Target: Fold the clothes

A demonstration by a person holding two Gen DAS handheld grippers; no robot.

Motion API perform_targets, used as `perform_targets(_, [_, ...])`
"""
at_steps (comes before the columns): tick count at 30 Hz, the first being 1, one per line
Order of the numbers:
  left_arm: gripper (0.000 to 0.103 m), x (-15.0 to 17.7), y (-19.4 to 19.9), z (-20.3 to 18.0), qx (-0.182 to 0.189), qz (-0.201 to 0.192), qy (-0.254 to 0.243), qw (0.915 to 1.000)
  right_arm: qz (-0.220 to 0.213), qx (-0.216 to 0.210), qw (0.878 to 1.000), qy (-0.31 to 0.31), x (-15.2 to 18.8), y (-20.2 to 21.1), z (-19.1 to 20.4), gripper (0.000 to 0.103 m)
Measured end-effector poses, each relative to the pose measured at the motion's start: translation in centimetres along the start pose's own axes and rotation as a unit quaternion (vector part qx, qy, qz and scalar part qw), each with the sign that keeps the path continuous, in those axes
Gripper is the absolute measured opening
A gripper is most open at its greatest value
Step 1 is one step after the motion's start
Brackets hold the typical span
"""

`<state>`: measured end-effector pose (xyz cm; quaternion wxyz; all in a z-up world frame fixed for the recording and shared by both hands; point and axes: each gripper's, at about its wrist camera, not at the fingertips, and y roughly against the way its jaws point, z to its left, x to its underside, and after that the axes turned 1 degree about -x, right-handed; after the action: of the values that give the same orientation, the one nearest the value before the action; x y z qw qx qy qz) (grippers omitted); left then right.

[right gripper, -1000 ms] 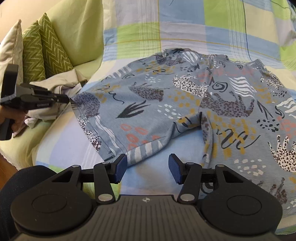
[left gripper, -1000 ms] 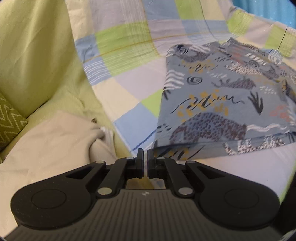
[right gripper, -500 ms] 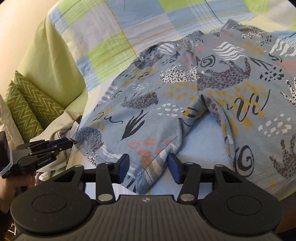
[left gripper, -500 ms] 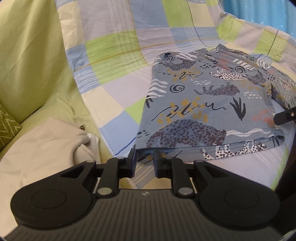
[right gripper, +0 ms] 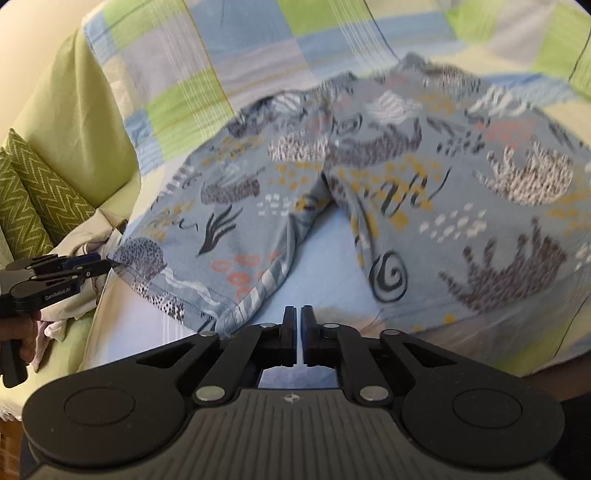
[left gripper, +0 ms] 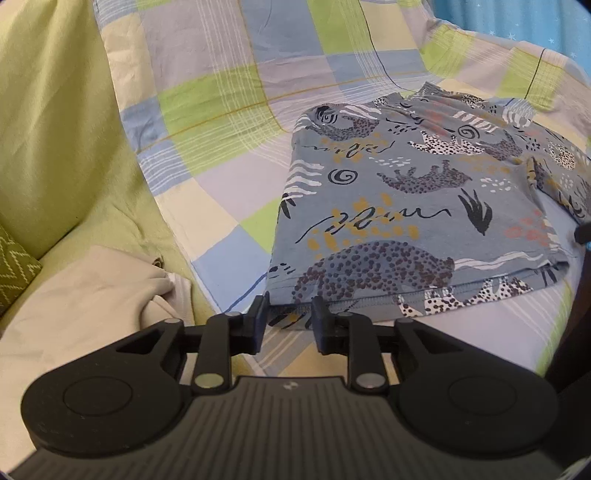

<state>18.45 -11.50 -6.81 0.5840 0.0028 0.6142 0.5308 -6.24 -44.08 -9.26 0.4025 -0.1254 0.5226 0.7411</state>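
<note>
Blue-grey shorts [left gripper: 399,206] printed with leopards lie flat on a checked sheet [left gripper: 221,110] over the sofa. My left gripper [left gripper: 289,317] is open, and the shorts' near hem corner sits between its two fingers. From the right wrist view the shorts [right gripper: 406,177] are blurred, both legs spread towards me. My right gripper [right gripper: 299,325] is shut just in front of the bare sheet between the legs, with no cloth seen in it. The left leg's hem [right gripper: 251,306] lies just to its left. The left gripper [right gripper: 110,263] shows at the shorts' far left corner.
A beige cloth pile [left gripper: 92,295] lies on the green sofa seat left of the shorts. Green chevron cushions [right gripper: 37,192] lean at the sofa's left end. A hand [right gripper: 18,328] holds the left gripper. A blue curtain [left gripper: 517,22] hangs behind the sofa.
The left gripper went from shut to open and moved in around the hem corner. The right gripper went from open to shut and moved closer to the gap between the legs.
</note>
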Motion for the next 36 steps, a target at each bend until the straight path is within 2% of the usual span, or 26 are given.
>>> perform_targets(2, [0.025,-0.2,1.1,0.1,-0.004,-0.002,0.000,1.0000,-0.013,0.007,1.000,-0.007,-0.4,0.5,-0.6,0.022])
perform_targets(4, [0.026,-0.4,2.1,0.3,-0.009,-0.004,-0.001,1.0000,-0.021,0.016,0.999,-0.027,-0.8,0.7,-1.7,0.022])
perform_targets(5, [0.026,-0.5,2.8,0.3,-0.012,-0.005,-0.003,0.9999,-0.015,0.023,0.999,-0.036,-1.0,0.6,-2.1,0.022])
perform_targets(7, [0.027,-0.7,4.2,0.3,-0.020,-0.009,-0.010,0.9997,0.031,0.021,0.997,-0.063,-1.1,-0.3,-3.0,0.020])
perform_targets(9, [0.028,-1.0,5.7,0.1,-0.029,-0.012,-0.019,0.9993,0.035,0.012,0.996,-0.076,-0.7,0.3,-2.8,0.024])
perform_targets(11, [0.031,-1.3,7.2,0.2,-0.039,-0.018,-0.025,0.9988,0.015,0.008,0.999,-0.050,-0.4,1.8,-1.3,0.024])
perform_targets(13, [0.035,-1.6,8.3,0.4,-0.045,-0.021,-0.029,0.9984,0.002,-0.007,1.000,-0.024,-0.1,3.2,0.5,0.029])
perform_targets(16, [0.037,-2.2,8.9,0.6,-0.048,-0.024,-0.040,0.9978,-0.015,-0.029,0.998,0.055,0.2,4.4,4.3,0.030])
perform_targets(18, [0.037,-2.5,8.6,0.9,-0.043,-0.026,-0.048,0.9976,-0.026,-0.047,0.992,0.111,0.2,4.6,7.0,0.030])
perform_targets(23, [0.037,-2.6,6.0,2.3,-0.014,-0.039,-0.066,0.9970,-0.040,-0.057,0.963,0.262,-0.3,1.7,14.8,0.030])
perform_targets(27, [0.039,-3.2,2.4,5.3,0.007,-0.056,-0.068,0.9961,-0.031,-0.064,0.932,0.356,-1.5,-4.6,20.0,0.031])
perform_targets(30, [0.040,-4.0,-0.3,8.8,0.012,-0.063,-0.053,0.9965,-0.017,-0.070,0.910,0.408,-2.2,-10.0,22.9,0.038])
perform_targets(32, [0.040,-4.6,-1.5,10.8,0.018,-0.053,-0.030,0.9980,-0.007,-0.068,0.895,0.442,-1.9,-12.6,24.8,0.040])
perform_targets(33, [0.040,-4.8,-2.1,11.7,0.023,-0.046,-0.017,0.9985,-0.001,-0.059,0.888,0.457,-1.8,-13.6,25.7,0.044])
perform_targets(34, [0.040,-5.0,-2.6,12.6,0.027,-0.040,-0.005,0.9988,0.004,-0.047,0.882,0.468,-1.6,-14.4,26.5,0.054])
perform_targets(36, [0.040,-5.4,-3.1,14.0,0.043,-0.016,0.009,0.9989,0.007,-0.017,0.874,0.486,-1.5,-15.6,27.7,0.058])
